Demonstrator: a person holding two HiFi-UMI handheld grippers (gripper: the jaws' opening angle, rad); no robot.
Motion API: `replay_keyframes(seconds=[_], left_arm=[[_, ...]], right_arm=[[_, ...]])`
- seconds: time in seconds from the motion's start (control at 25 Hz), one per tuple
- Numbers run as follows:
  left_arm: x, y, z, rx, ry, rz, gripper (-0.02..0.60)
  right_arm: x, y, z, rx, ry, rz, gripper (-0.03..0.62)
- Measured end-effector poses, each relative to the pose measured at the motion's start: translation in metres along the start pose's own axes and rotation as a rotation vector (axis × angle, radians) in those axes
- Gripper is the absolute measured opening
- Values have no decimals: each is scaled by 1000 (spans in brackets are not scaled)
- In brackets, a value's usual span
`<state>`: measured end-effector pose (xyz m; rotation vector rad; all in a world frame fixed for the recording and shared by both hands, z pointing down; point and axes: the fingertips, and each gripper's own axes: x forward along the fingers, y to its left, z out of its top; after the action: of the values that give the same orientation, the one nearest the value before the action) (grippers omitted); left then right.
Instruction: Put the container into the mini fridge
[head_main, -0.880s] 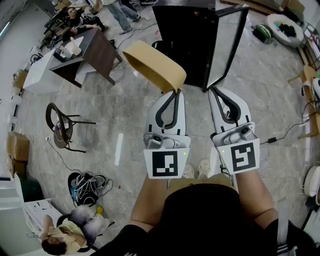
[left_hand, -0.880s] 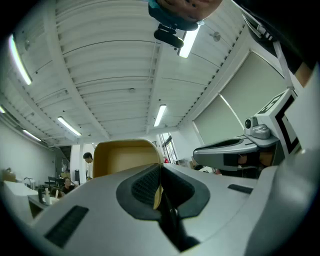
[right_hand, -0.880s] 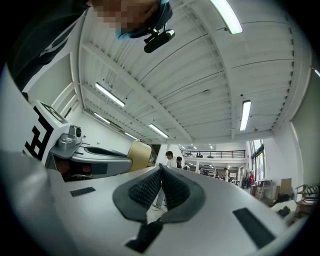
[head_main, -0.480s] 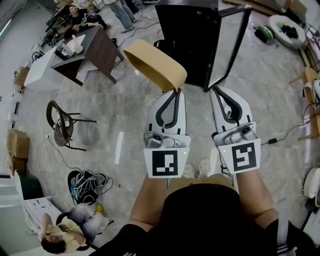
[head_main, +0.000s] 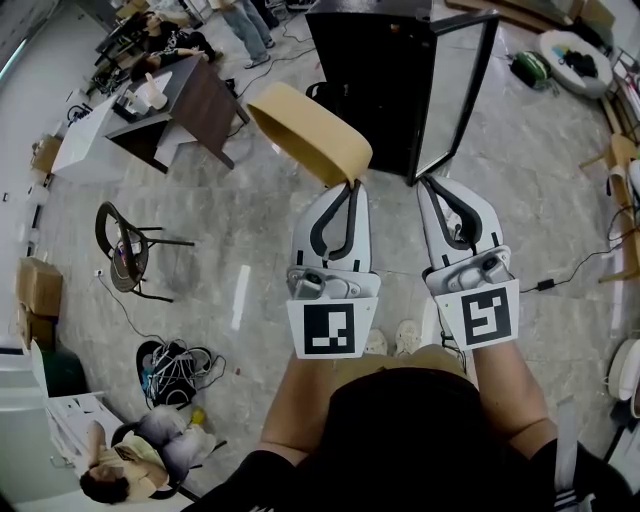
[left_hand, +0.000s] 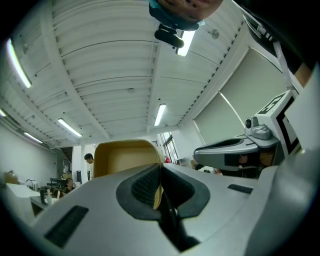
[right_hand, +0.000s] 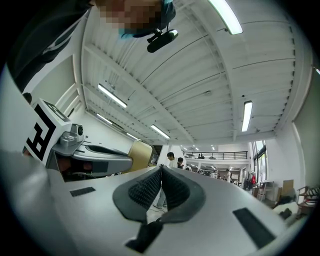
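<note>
Left gripper (head_main: 349, 183): jaws clamped on container (head_main: 305, 130) rim, body overhanging ahead. Right gripper (head_main: 426, 181): jaws together, empty. Hold pinch firm, level, entering open mini fridge (head_main: 365, 80) ahead.

The container (head_main: 310, 133) hangs at the tip of the left gripper (head_main: 352, 182), in front of the mini fridge (head_main: 365, 90), whose door (head_main: 455, 90) stands swung out to the right. The right gripper (head_main: 426, 181) lies beside the left one, its tip just below the door's bottom corner. A desk (head_main: 195, 100) stands left of the fridge, with a chair (head_main: 125, 250) nearer, also to the left.
</note>
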<state>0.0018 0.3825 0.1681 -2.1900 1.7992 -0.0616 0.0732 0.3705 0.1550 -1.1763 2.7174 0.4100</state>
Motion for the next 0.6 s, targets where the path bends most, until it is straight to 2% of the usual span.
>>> replay_keyframes(seconds=[0.24, 0.32, 0.44, 0.6], left_arm=[[7, -20, 1, -76, -22, 47, 28], [7, -29, 1, -73, -15, 47, 28], [9, -41, 4, -3, 1, 24, 28], [8, -51, 5, -56, -24, 44, 28]], right_arm=[[-13, -18, -5, 9, -3, 12, 35], [-19, -23, -6, 12, -7, 17, 35], [-27, -32, -8, 10, -11, 18, 35], [-35, -38, -9, 15, -16, 15, 35]])
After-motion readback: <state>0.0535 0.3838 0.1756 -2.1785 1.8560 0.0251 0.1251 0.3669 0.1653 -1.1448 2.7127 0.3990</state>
